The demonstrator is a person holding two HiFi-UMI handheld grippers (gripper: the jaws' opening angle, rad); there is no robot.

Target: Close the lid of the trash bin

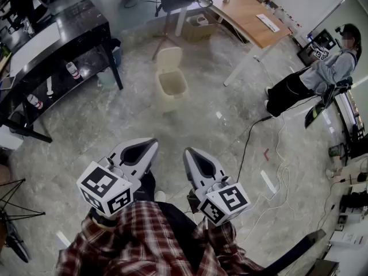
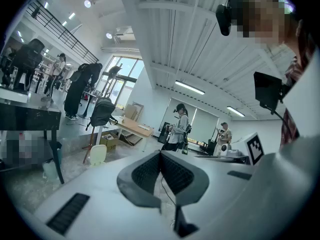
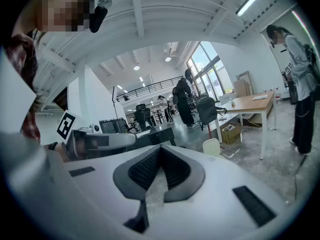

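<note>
Approach step: left gripper (image 1: 148, 145) and right gripper (image 1: 191, 156), jaws together and empty, must next reach the distant trash bin (image 1: 172, 91) and its upright lid (image 1: 169, 59).

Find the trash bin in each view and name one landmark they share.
Head view: trash bin upper centre, on the floor, lid up.
Left gripper view: trash bin lower left of centre.
Right gripper view: trash bin right of centre.
Shared landmark: the wooden desk beyond it.

Bright, even indoor light
Ceiling strip lights (image 2: 189, 87) and windows (image 3: 210, 64) glare; fisheye edges bend and darken; shadows stay soft.
</note>
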